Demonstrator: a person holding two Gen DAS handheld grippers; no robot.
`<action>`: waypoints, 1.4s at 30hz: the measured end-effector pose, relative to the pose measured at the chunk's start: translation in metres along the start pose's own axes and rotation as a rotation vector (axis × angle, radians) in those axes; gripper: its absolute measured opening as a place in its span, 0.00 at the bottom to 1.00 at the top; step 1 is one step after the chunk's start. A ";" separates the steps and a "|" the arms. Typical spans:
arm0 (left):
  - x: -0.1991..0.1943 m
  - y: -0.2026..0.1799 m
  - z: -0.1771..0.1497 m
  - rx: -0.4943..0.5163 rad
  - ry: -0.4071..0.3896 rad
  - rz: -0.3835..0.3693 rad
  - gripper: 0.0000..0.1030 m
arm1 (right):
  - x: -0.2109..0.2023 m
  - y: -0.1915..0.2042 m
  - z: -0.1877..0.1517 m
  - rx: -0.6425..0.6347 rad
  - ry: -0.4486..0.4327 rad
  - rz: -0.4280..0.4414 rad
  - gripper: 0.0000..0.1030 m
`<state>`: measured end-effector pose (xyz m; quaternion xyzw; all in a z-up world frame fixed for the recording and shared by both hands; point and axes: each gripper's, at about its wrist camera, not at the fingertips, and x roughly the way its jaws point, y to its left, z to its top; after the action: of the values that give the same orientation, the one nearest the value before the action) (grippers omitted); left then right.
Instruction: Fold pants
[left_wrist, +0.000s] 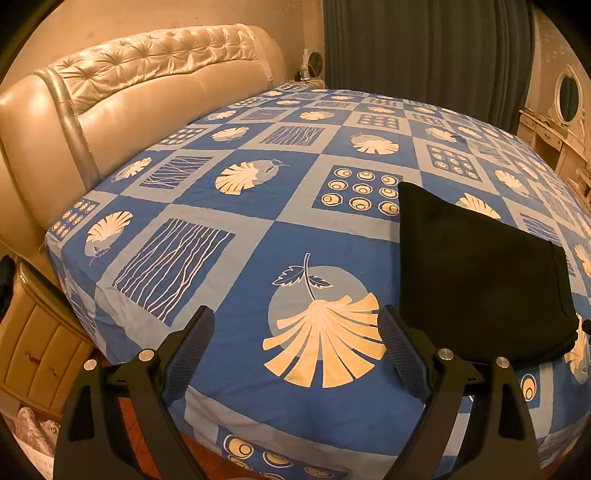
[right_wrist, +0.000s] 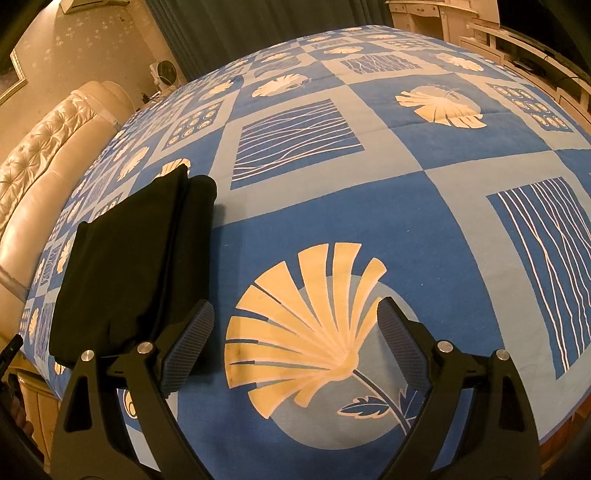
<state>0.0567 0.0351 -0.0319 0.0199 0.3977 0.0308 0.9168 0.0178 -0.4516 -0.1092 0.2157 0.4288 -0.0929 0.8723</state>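
Folded black pants (left_wrist: 476, 273) near bed edge, both tongs (left_wrist: 295, 350) (right_wrist: 295, 347) wide open (empty), bedspread (left_wrist: 258, 221) bare around.

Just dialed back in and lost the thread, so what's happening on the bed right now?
A person holds tongs in each hand over a bed with a blue patterned sheet. The black pants lie there already folded into a compact stack. Both the left tongs and right tongs are open and empty, touching nothing.
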 end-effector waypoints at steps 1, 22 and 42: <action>0.000 0.000 0.000 0.000 0.000 0.000 0.86 | 0.001 0.000 0.000 0.000 0.001 -0.001 0.88; -0.012 -0.017 -0.004 0.057 -0.021 -0.030 0.86 | 0.004 0.006 -0.002 -0.011 0.009 0.005 0.88; -0.075 -0.048 -0.037 0.150 -0.078 -0.102 0.86 | -0.050 0.013 -0.026 -0.021 0.029 0.090 0.88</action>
<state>-0.0197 -0.0176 -0.0060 0.0692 0.3635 -0.0463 0.9279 -0.0269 -0.4291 -0.0797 0.2269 0.4322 -0.0462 0.8716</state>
